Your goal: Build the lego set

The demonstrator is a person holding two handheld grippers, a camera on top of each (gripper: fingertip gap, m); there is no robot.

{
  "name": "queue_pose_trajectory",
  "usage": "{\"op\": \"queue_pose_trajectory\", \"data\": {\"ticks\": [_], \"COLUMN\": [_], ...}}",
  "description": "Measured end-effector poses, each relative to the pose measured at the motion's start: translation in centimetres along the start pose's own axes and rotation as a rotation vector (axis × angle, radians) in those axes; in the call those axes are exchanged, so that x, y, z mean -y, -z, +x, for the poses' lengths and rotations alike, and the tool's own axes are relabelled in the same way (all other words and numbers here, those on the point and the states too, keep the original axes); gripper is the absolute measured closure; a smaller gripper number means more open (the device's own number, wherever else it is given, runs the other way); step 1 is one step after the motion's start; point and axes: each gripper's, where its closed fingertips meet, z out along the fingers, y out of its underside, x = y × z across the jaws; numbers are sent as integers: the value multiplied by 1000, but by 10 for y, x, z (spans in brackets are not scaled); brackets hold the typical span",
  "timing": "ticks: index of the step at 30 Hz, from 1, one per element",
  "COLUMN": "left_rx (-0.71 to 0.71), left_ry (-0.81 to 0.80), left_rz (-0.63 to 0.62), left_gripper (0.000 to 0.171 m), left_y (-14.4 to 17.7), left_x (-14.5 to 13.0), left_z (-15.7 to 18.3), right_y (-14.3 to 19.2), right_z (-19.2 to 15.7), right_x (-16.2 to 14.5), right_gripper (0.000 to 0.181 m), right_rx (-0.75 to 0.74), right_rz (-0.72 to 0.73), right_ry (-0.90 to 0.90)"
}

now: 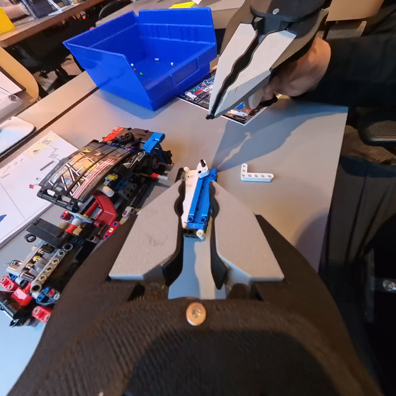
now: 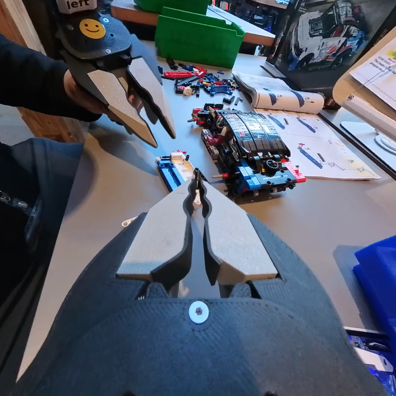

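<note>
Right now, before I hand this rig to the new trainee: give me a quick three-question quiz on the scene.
1. True or false: the right gripper is shut on a small black pin.
2. The left gripper is: A) open B) shut on a brick C) out of view.
3. Fill in: the blue-and-white panel lies on the table beside the half-built ___.
Key: 1 true; 2 A; 3 car.

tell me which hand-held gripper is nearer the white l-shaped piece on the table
Left. The left hand-held gripper hangs open over the blue and white sub-assembly beside the white L-shaped piece; the right hand-held gripper, shut on a black pin, is higher and farther.
</note>
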Motion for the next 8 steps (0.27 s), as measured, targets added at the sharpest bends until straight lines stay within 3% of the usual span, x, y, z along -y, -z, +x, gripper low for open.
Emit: {"op": "queue_pose_trajectory", "data": {"ticks": [8], "left_rx": [84], "left_ry": [5], "left_rz": [59], "left_gripper": [155], "left_y": [8], "left_x": [-9], "left_z": [-16], "right_y": [3], "right_z": [17], "right_x": [-3], "right_gripper": [181], "right_rx": [-95], "right_rz": [40], "right_ry": [-10]}}
